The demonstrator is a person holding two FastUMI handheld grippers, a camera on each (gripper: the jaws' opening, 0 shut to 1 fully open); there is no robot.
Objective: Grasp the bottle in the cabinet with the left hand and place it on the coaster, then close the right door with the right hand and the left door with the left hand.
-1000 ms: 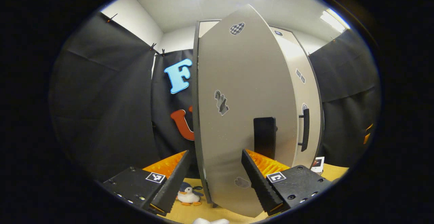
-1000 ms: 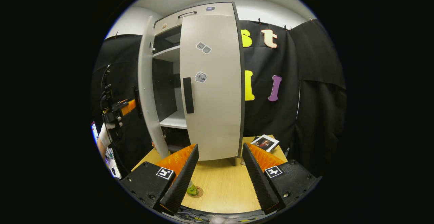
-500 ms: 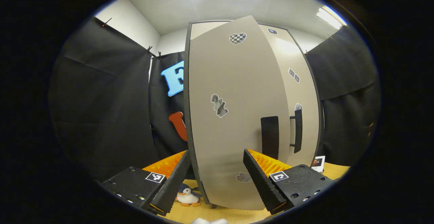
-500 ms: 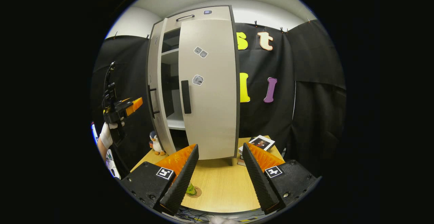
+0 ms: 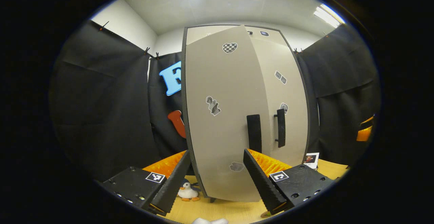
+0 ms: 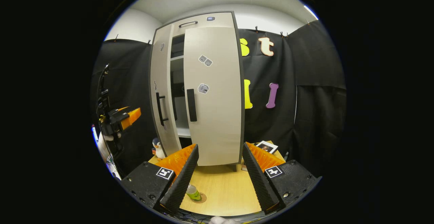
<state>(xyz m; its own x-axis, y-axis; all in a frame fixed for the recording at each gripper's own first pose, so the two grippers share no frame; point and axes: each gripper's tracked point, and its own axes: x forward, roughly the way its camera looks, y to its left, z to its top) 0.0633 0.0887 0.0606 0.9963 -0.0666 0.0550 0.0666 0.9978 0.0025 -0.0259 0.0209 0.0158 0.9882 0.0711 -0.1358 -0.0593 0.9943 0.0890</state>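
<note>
Bottle (image 6: 193, 192) on coaster (image 6: 200, 197) | wooden table (image 6: 223, 186) | left door (image 6: 162, 95) ajar

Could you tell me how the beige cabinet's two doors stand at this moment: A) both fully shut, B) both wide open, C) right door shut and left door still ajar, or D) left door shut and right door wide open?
C: in the right gripper view the right door lies flush, while a dark gap separates it from the left door.

Narrow dark gap centre frame between left door (image 6: 162, 95) and right door (image 6: 214, 95); open tabletop (image 6: 220, 186) below.
</note>
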